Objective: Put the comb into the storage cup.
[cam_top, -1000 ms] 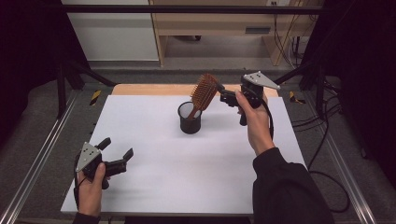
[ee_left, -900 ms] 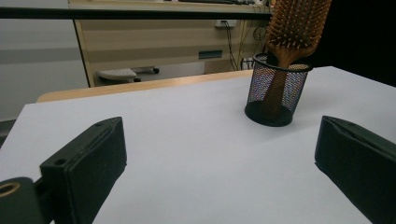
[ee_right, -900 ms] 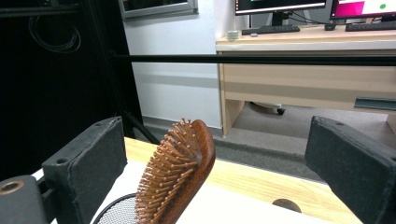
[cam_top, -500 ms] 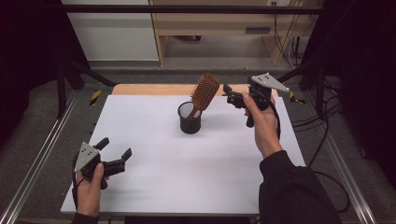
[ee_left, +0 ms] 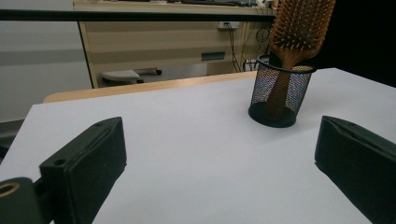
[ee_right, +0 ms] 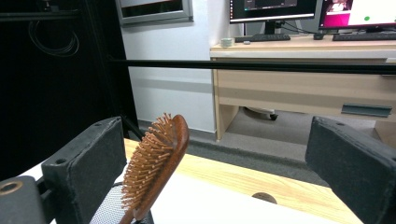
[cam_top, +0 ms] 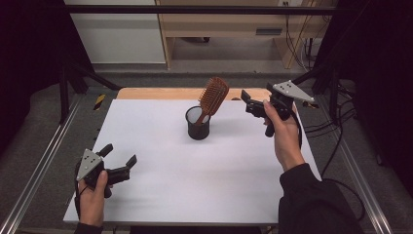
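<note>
White tabletop [cam_top: 160, 195]: wooden paddle hairbrush [cam_top: 213, 96] stands handle-down in the mesh cup [cam_top: 198, 124]. Right gripper [cam_top: 249, 101] gapes wide beside it; left gripper [cam_top: 119, 160] wide, far off. Light, rigid; pinch the head's edges.

A glossy wooden hairbrush [cam_top: 213, 96] stands in a black wire-mesh metal cup [cam_top: 198, 124] on the matt white table [cam_top: 195, 185].

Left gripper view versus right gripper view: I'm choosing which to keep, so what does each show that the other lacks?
Left gripper view alone: the mesh cup whole, standing on the white table, with the brush handle inside. Right gripper view alone: the brush's bristles side-on, plus monitors on a desk. Both: the brush, and open black jaws.
</note>
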Motion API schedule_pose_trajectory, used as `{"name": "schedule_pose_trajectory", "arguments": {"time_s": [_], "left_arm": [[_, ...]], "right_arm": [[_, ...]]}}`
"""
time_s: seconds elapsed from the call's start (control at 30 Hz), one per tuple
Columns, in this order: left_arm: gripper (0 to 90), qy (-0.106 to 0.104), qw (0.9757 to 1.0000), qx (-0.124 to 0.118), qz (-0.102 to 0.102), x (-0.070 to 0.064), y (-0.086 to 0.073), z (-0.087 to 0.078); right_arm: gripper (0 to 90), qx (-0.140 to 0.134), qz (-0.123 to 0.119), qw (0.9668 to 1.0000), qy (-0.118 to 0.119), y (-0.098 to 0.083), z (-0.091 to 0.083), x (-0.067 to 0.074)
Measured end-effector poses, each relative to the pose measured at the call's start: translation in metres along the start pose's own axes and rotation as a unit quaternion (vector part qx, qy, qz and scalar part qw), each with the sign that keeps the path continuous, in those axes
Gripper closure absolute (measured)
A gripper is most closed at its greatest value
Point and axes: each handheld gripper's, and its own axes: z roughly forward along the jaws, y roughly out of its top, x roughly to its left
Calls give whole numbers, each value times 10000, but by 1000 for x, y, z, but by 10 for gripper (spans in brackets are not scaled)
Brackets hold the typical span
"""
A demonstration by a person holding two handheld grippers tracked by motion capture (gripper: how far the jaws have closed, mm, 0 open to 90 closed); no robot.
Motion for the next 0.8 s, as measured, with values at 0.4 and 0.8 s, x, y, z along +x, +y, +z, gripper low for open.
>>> {"name": "schedule_pose_trajectory", "arguments": {"time_s": [0.4, 0.8], "left_arm": [[24, 75, 10000, -37, -16, 3, 0, -3], [24, 74, 9999, -77, -27, 5, 0, -11]], "right_arm": [[26, -39, 4, 9997, -232, -7, -16, -16], [19, -94, 96, 9992, -374, -10, -34, -32]]}}
